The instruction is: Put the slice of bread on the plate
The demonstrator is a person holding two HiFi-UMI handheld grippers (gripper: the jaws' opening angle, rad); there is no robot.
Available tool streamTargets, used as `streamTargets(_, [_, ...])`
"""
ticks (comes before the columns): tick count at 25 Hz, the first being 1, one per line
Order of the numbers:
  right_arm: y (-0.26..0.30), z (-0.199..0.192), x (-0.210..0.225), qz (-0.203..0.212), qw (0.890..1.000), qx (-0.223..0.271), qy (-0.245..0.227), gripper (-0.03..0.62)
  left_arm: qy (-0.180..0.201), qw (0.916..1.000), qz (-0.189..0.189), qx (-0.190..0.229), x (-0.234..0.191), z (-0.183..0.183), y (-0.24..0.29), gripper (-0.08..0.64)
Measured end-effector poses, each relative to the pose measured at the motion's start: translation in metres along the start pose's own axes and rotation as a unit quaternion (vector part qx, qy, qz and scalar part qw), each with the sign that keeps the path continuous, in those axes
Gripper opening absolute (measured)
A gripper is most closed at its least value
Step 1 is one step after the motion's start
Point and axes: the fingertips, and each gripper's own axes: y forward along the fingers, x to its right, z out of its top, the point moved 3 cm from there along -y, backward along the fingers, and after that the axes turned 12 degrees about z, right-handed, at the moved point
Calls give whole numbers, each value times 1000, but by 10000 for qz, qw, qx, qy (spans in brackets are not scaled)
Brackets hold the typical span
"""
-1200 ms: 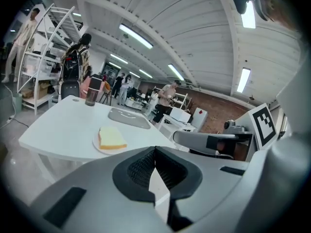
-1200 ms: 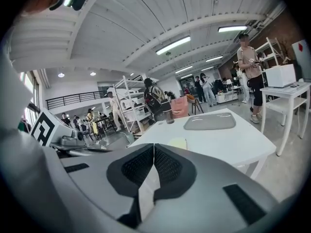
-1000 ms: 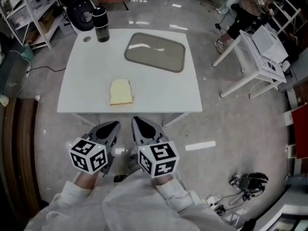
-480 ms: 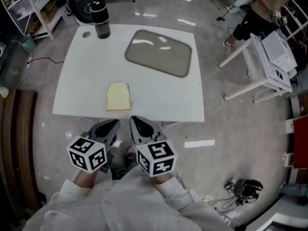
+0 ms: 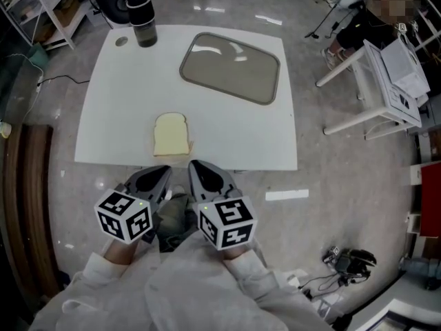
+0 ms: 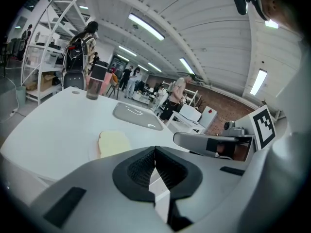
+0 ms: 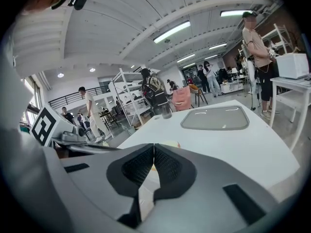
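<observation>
Edged toward bread slice [image 5: 171,134]: left gripper [image 5: 165,170], right gripper [image 5: 194,165] | both clenched, empty | seam visible: gripper views only

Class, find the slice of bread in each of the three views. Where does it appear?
Head view: slice of bread, just left of centre.
Left gripper view: lower left, above the jaws.
Right gripper view: only a sliver, just over the jaws.
Shared landmark: the grey plate beyond it.
</observation>
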Motion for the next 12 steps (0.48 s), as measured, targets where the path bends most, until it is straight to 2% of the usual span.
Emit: streamTargets(12, [31,6,-3,-118,9998,-56,128,14,159,9996,-186,-126,-30,17,8,9])
